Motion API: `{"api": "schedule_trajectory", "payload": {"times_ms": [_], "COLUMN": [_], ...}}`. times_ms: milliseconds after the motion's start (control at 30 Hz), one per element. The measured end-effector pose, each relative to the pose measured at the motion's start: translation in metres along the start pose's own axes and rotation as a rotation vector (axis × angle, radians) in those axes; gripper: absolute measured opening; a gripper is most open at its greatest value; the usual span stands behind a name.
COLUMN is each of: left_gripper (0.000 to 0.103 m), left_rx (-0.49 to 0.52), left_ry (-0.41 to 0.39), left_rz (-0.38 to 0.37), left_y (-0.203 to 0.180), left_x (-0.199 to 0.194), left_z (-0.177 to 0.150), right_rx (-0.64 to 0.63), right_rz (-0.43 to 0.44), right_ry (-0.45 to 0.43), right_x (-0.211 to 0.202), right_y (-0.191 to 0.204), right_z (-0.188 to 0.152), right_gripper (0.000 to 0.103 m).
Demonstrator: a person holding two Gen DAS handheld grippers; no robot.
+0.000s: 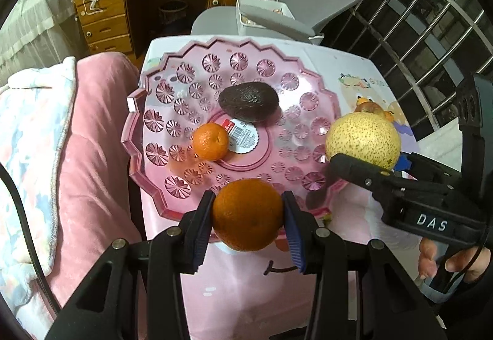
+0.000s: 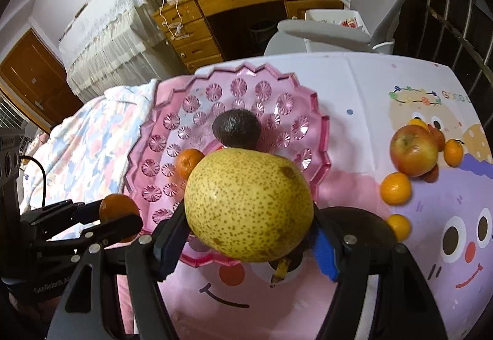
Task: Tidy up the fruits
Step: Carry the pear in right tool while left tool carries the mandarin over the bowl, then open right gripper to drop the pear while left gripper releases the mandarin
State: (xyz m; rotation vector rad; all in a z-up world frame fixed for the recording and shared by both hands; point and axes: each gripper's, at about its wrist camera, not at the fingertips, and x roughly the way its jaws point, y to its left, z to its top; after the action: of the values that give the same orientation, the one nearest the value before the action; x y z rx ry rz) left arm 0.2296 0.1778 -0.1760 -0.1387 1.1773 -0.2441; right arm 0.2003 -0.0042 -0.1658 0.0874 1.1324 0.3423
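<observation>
Left gripper (image 1: pixel 248 213) is clamped on an orange (image 1: pixel 248 215); right gripper (image 2: pixel 249 216) is clamped on a pear (image 2: pixel 249 204). Ahead of both, the pink bowl (image 2: pixel 320 124) already contains an avocado (image 1: pixel 248 103) and a mandarin (image 1: pixel 210 141). To the right of the right gripper, an apple (image 2: pixel 413 150) and small mandarins (image 2: pixel 396 188) remain on the table.

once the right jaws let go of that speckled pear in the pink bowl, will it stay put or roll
The pear looks round and smooth, so it would probably roll toward the bowl's sunken centre. The avocado and small tangerine already lie there and may stop it. It bulges past the right gripper, so it likely feels heavy.

Both grippers (image 1: pixel 248 213) (image 2: pixel 249 226) clamped, loaded.
</observation>
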Motion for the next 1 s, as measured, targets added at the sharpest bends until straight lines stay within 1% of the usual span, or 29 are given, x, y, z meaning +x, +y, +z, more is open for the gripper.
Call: {"api": "schedule_trajectory", "payload": {"times_ms": [300, 533, 633, 700, 767, 933, 1000], "left_gripper": [0.042, 0.042, 0.045, 0.053, 0.057, 0.058, 0.062], "left_rx": [-0.027, -0.040, -0.037, -0.032, -0.028, -0.028, -0.029], "left_ry": [0.040, 0.053, 0.054, 0.034, 0.021, 0.012, 0.004], "left_rz": [-0.001, 0.009, 0.007, -0.003, 0.002, 0.011, 0.011], "left_y": [0.017, 0.022, 0.021, 0.019, 0.018, 0.016, 0.016], "left_x": [0.026, 0.034, 0.033, 0.029, 0.025, 0.014, 0.008], "left_z": [0.006, 0.008, 0.008, 0.008, 0.007, 0.004, 0.002], "right_rx": [-0.067, -0.077, -0.082, -0.088, -0.088, -0.083, -0.081], "right_rz": [-0.046, -0.050, -0.048, -0.043, -0.039, -0.031, -0.029], "right_ry": [0.085, 0.120, 0.127, 0.134, 0.136, 0.133, 0.126], "right_x": [0.034, 0.047, 0.049, 0.050, 0.050, 0.048, 0.045], "right_y": [0.013, 0.014, 0.016, 0.016, 0.017, 0.018, 0.018], "right_z": [0.003, 0.004, 0.005, 0.006, 0.006, 0.005, 0.003], "right_gripper": [0.071, 0.072, 0.072, 0.072, 0.072, 0.072, 0.073]}}
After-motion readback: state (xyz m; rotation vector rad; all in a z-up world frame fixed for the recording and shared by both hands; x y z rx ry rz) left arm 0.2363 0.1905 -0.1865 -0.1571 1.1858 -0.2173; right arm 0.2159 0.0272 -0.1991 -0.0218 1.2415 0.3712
